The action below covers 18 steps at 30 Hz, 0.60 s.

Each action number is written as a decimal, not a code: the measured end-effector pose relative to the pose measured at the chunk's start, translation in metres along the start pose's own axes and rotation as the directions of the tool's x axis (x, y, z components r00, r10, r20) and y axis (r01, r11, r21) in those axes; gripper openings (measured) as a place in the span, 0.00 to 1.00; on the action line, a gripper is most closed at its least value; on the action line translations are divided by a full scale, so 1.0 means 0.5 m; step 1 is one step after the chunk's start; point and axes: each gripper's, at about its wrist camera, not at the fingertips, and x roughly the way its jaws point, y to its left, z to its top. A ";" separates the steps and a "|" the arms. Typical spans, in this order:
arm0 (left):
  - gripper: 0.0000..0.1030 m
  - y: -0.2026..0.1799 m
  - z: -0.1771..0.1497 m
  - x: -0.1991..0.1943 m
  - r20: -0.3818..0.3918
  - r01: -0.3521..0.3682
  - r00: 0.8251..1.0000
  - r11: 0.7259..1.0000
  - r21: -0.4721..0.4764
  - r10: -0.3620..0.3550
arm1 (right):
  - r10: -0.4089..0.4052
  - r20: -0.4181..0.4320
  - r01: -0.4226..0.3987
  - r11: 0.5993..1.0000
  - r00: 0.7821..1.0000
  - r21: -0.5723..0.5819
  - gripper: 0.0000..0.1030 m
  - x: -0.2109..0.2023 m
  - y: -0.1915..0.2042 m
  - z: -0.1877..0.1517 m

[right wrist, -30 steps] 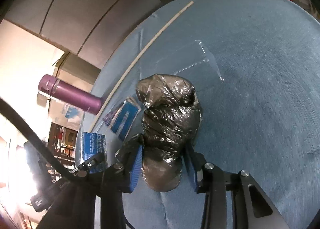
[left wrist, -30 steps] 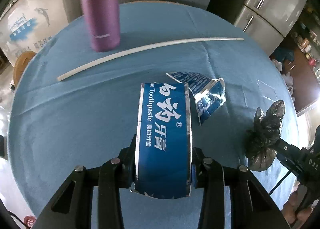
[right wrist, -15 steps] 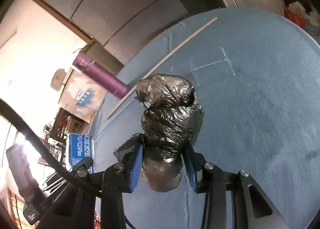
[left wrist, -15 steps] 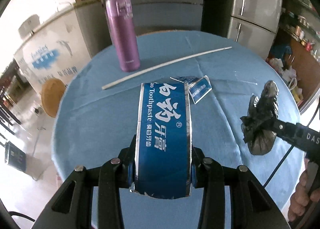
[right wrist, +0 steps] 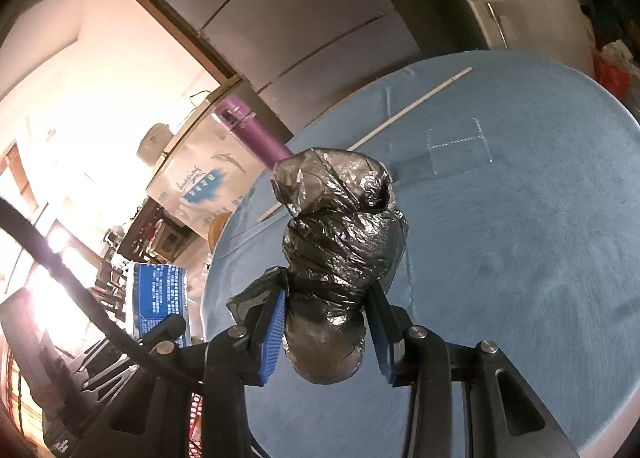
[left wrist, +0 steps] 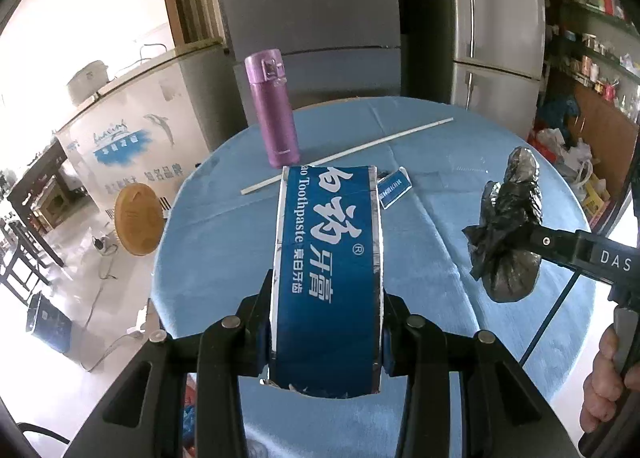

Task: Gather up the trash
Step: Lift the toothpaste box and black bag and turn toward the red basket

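My left gripper (left wrist: 325, 298) is shut on a blue toothpaste box (left wrist: 326, 258) with white lettering, held above the round blue table (left wrist: 224, 242). My right gripper (right wrist: 326, 300) is shut on a crumpled black plastic bag (right wrist: 340, 234), also lifted above the table; the bag shows at the right of the left wrist view (left wrist: 508, 234). The toothpaste box shows at the left of the right wrist view (right wrist: 160, 290). A torn blue box piece (left wrist: 394, 187) lies on the table beyond the box.
A purple flask (left wrist: 274, 110) stands at the table's far edge. A long white stick (left wrist: 348, 154) lies across the far side. A clear plastic wrapper (right wrist: 458, 150) lies flat on the cloth. A fridge (left wrist: 496, 26) and a wooden stool (left wrist: 138, 220) stand beyond the table.
Both grippers have risen and pulled back from the table with their loads; the table, flask and stick now look smaller and farther away. The grips have not changed.
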 end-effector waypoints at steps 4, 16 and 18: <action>0.41 -0.001 -0.016 -0.035 0.024 -0.019 1.000 1.000 0.008 0.018 | 0.010 0.011 -0.010 1.000 1.000 -0.014 0.40 -0.014 0.010 -0.010; 0.41 -0.029 -0.039 -0.113 0.082 -0.031 0.996 0.999 0.035 0.028 | 0.024 0.051 -0.022 0.999 0.998 -0.043 0.40 -0.068 0.019 -0.029; 0.41 -0.034 -0.042 -0.126 0.097 -0.034 0.995 0.998 0.044 0.030 | 0.028 0.061 -0.025 0.999 0.998 -0.044 0.40 -0.079 0.019 -0.030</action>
